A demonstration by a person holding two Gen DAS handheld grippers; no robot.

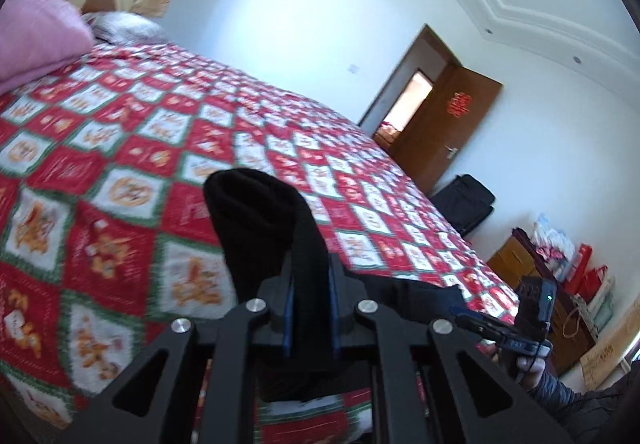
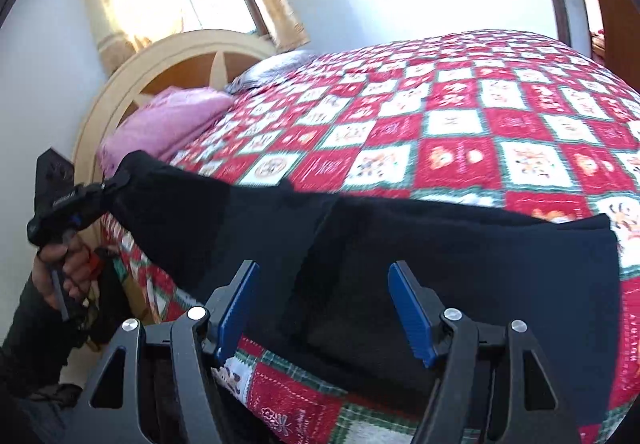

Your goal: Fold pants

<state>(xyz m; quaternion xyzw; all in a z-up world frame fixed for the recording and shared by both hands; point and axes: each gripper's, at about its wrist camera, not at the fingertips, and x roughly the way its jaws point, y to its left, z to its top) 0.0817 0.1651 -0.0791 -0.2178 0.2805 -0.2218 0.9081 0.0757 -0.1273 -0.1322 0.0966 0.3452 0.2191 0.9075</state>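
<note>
**Black pants half-lifted at the near edge of the bed**

The black pants (image 2: 460, 256) are seen lying across the near edge of the bed (image 2: 460, 116), over the red patchwork quilt. One end is raised off the quilt at the near left corner, where it is pinched in the left gripper (image 1: 310, 308); the jaws are closed tight on a bunched fold that stands up above them. The right gripper (image 2: 324, 308) is held over the middle of the pants with its blue pads (image 2: 412, 308) standing apart and nothing clamped between them.

Handling, as judged: the cloth is soft, thick and limp, so it sags between the held end and the quilt, and no shape is kept unsupported. It looks light, not slippery, not fragile. A second hold is best taken at the far hem or waistband edge, through both layers, so the fold line stays straight. The quilt could be caught by a pinch taken too deep.
</note>
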